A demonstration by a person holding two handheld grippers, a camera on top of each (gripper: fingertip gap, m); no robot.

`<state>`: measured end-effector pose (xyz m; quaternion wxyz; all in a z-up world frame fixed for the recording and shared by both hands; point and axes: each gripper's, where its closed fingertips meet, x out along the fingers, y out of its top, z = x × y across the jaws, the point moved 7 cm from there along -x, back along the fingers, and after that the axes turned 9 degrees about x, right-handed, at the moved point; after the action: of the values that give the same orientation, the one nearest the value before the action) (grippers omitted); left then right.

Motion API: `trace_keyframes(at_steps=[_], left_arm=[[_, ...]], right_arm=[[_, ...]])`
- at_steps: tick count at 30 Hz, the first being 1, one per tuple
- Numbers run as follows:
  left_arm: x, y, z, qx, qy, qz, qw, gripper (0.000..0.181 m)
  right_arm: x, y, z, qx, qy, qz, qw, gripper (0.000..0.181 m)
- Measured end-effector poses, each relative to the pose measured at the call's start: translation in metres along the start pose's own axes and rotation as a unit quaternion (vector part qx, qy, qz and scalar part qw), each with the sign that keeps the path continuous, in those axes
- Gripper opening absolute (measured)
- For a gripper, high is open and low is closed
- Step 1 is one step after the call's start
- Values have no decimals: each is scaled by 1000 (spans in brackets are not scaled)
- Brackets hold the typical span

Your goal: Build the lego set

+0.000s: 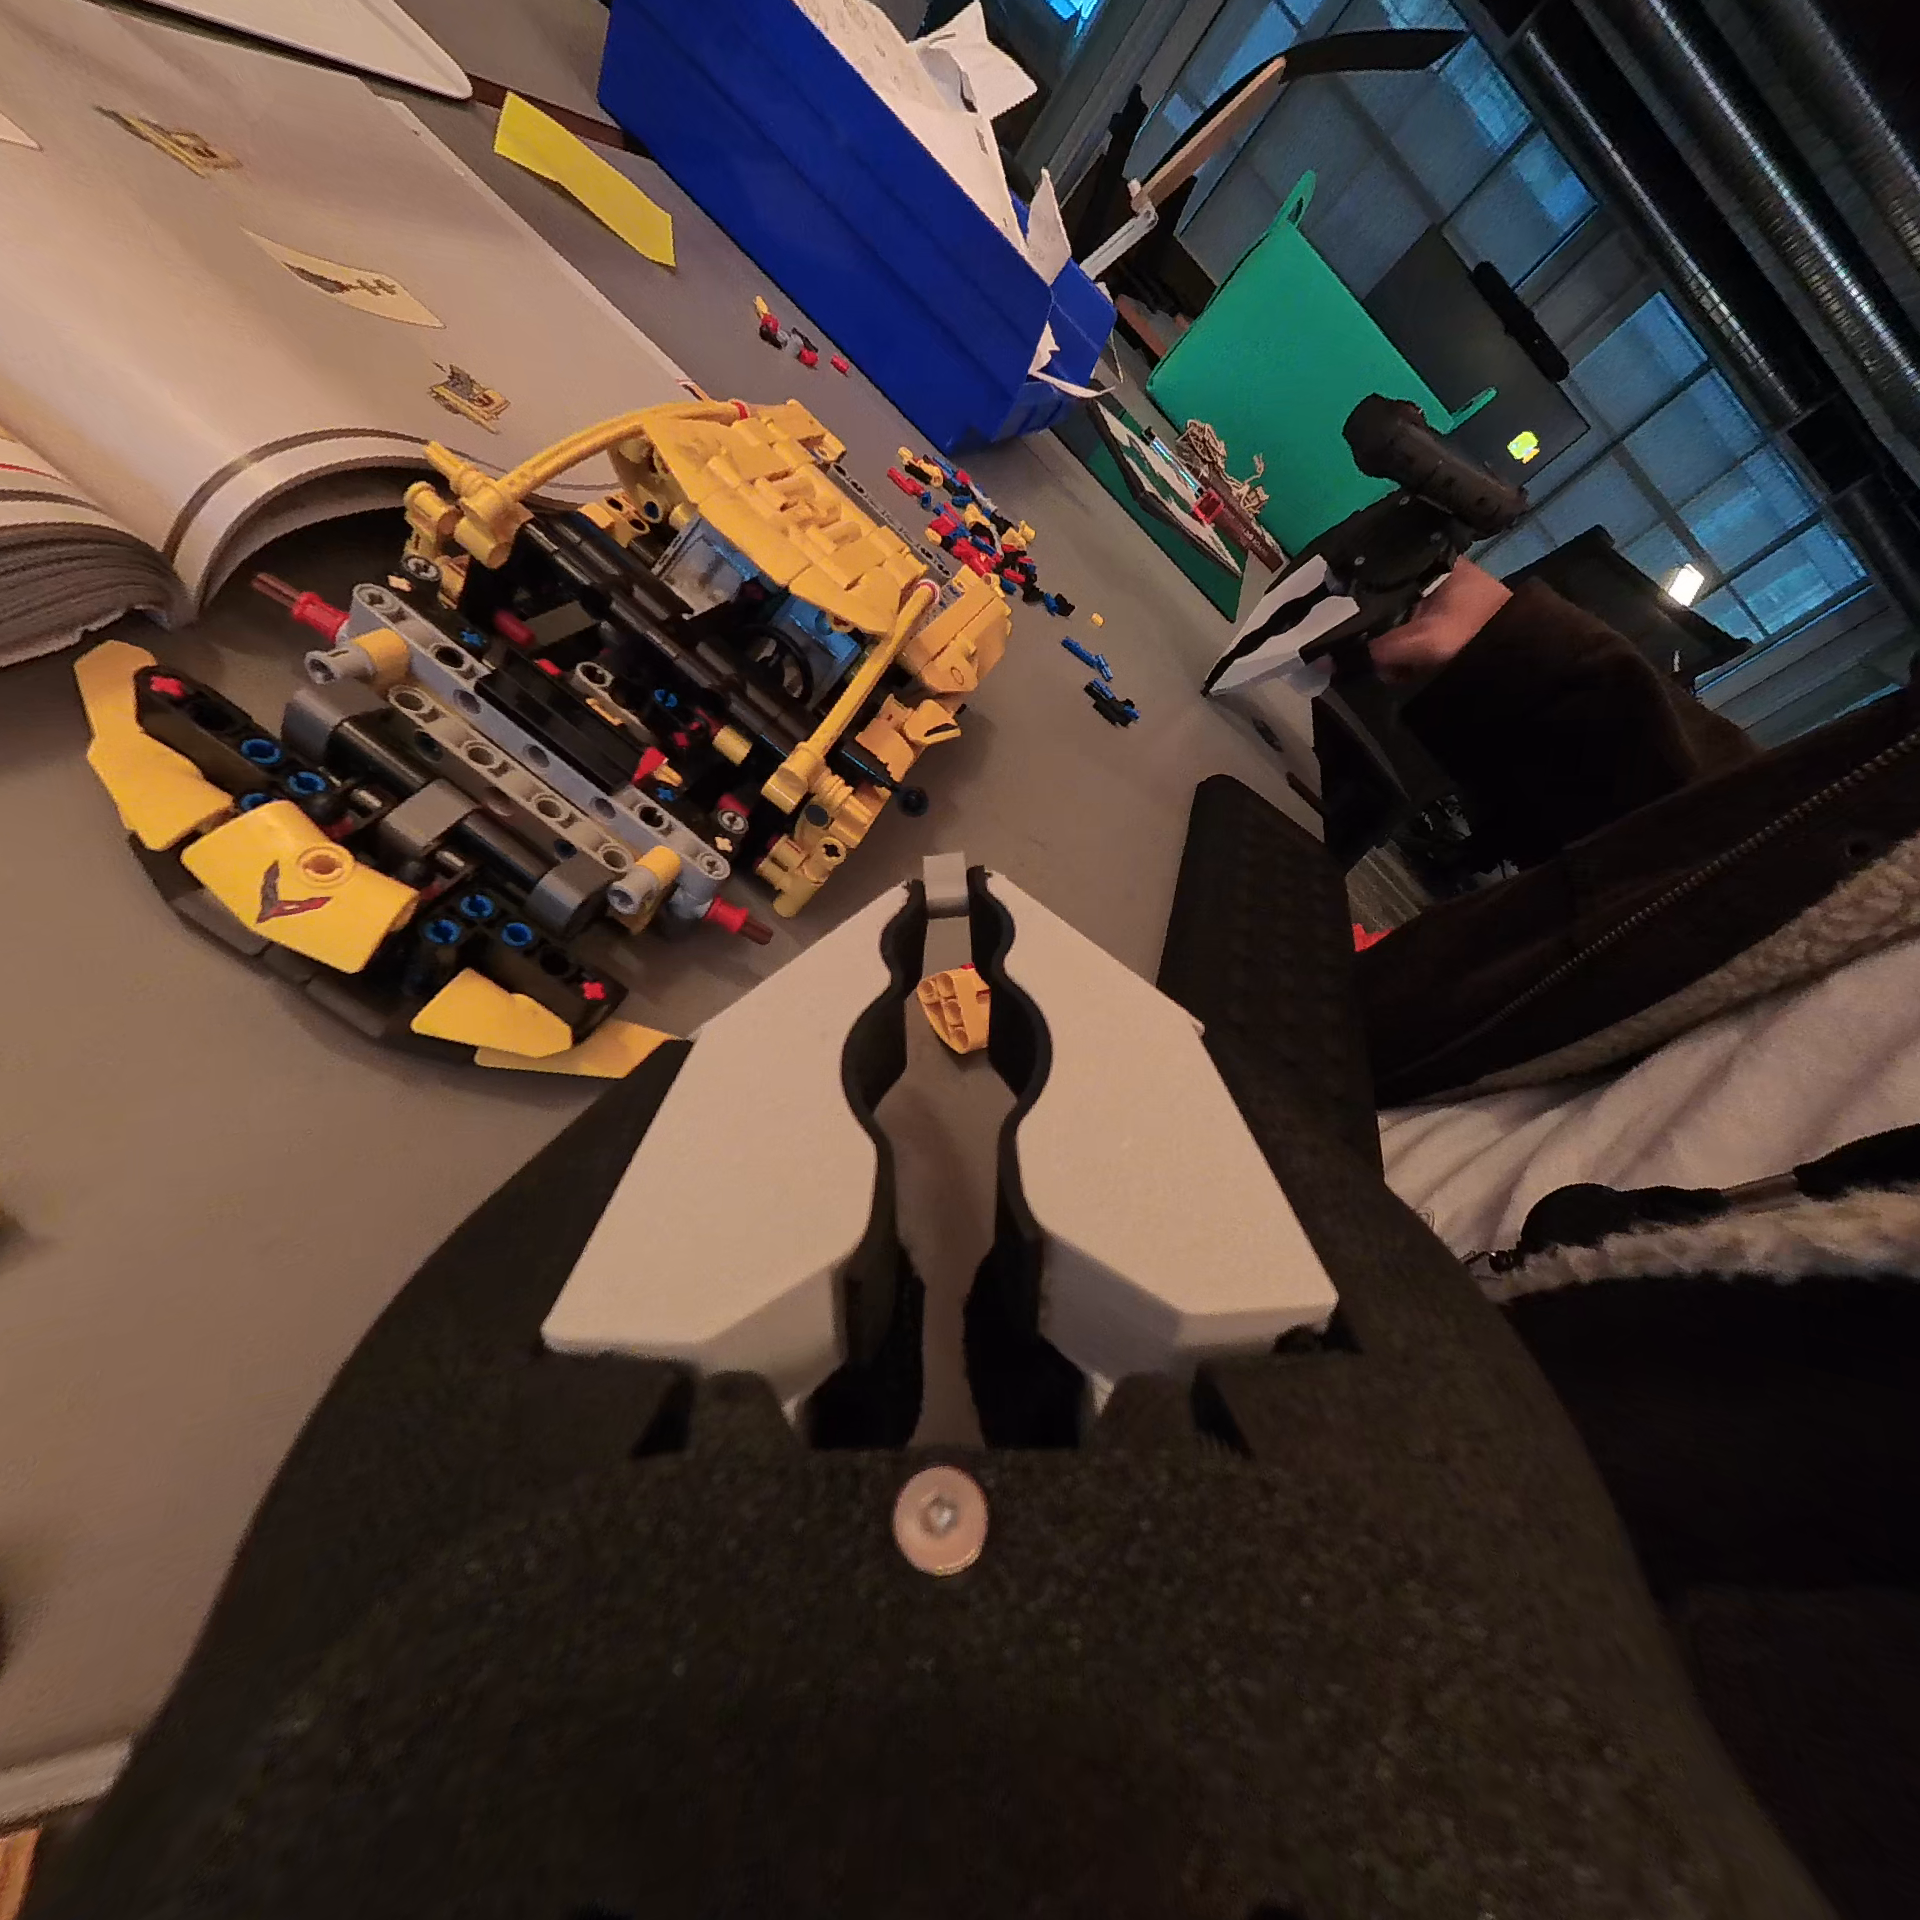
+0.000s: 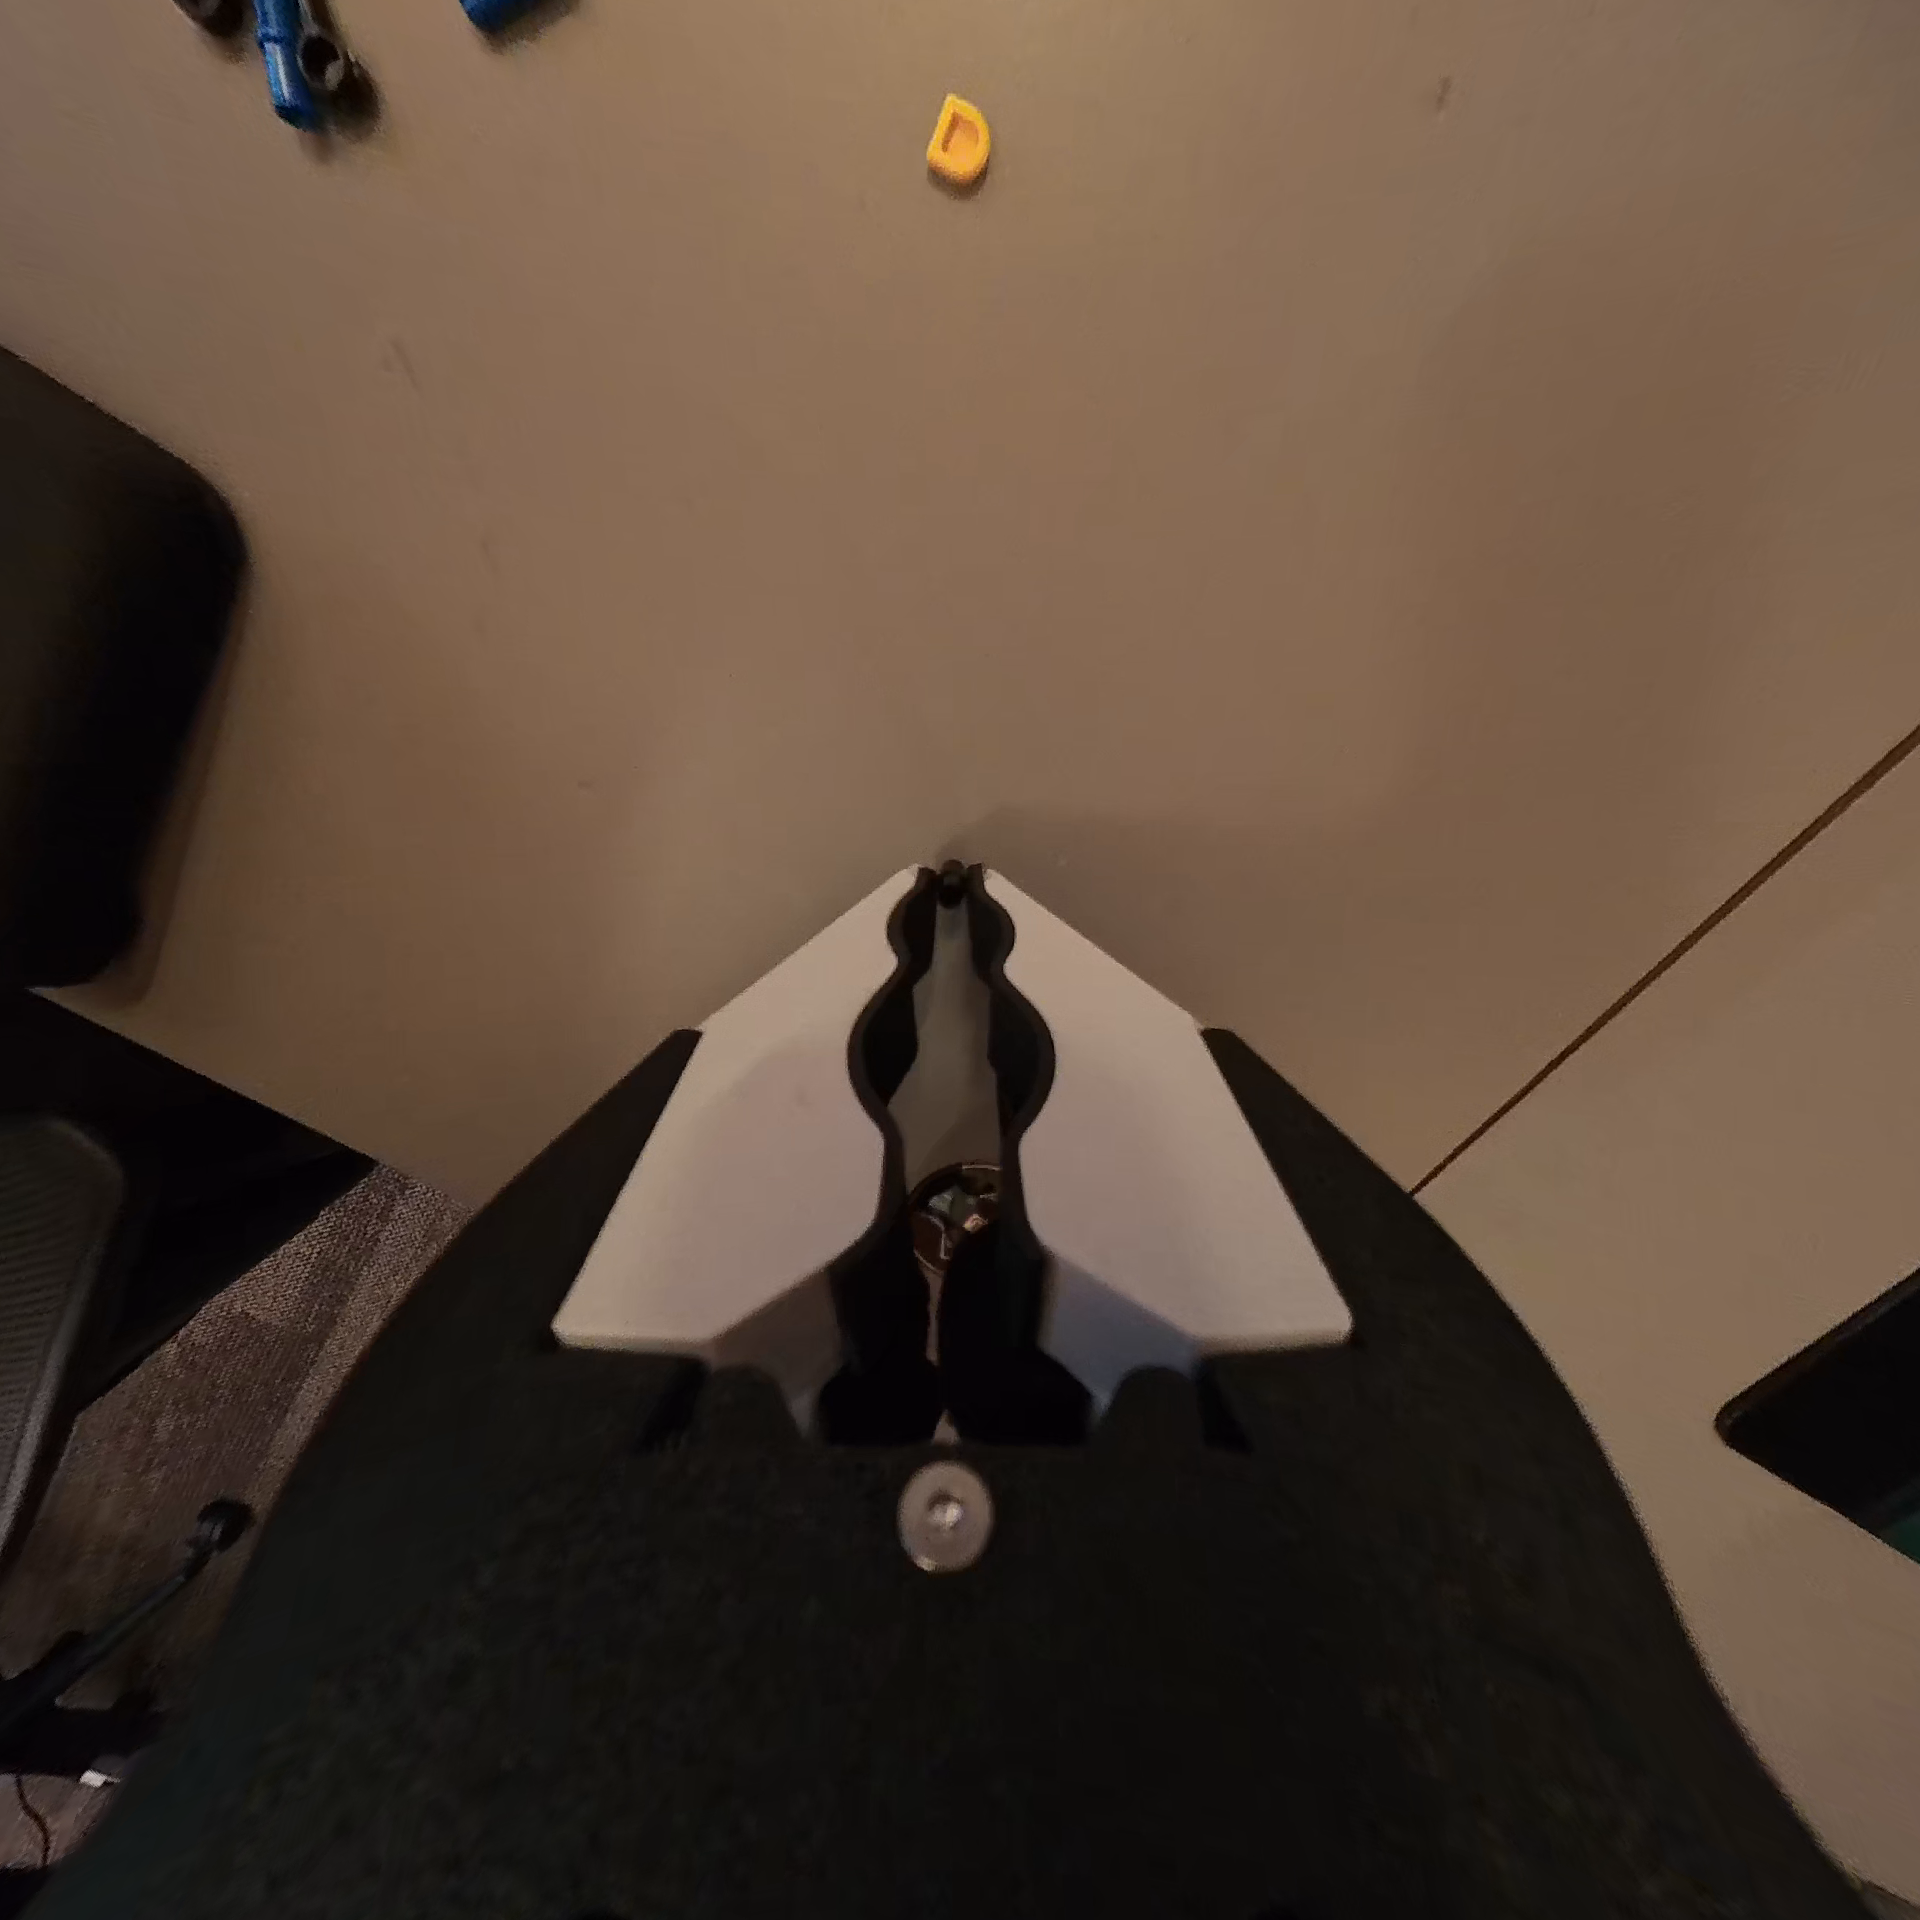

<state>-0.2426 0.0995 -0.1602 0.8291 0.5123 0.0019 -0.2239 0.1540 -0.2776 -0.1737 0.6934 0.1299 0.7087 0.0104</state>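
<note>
The partly built yellow and black lego car stands on the grey table, with a yellow-black front section lying against its near end. My left gripper is shut on a small grey piece, held just right of the car's near corner. A small yellow piece shows in the gap between its fingers; I cannot tell if it is held. My right gripper is shut on a tiny black piece, tips down at the table. It also shows in the left wrist view.
An open instruction booklet lies left of the car. A blue bin stands behind it, with a scatter of loose pieces nearby. A yellow piece and blue pins lie ahead of my right gripper. A black chair armrest is at the table edge. Tip to tip, the grippers are about 50 centimetres apart. The yellow-black front section lies some 10 centimetres from my left tips, 55 centimetres from my right tips.
</note>
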Motion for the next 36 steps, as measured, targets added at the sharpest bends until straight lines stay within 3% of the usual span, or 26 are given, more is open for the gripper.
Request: trace_keyframes(at_steps=[3,6,9,12,14,17,29,36], left_arm=[[0,1,0,-3,-2,6,1000,7],[1,9,3,-23,-14,43,999,7],[7,22,11,-54,-38,92,994,7],[20,31,20,-108,-72,129,983,7],[30,32,26,-133,-83,131,979,7],[38,31,33,-131,-75,120,981,7],[45,22,42,-139,-83,84,983,7],[45,20,43,-116,-64,64,989,7]], right_arm=[[-4,5,-3,-4,-8,7,1000,4],[-22,41,-32,-32,2,91,995,4],[-40,104,-104,-104,25,213,971,4],[-48,162,-208,-203,61,312,926,4],[-45,186,-265,-262,43,357,895,4],[-39,208,-310,-305,9,398,865,4],[-31,207,-326,-349,-19,382,856,4],[-28,207,-326,-348,-10,356,867,4]])
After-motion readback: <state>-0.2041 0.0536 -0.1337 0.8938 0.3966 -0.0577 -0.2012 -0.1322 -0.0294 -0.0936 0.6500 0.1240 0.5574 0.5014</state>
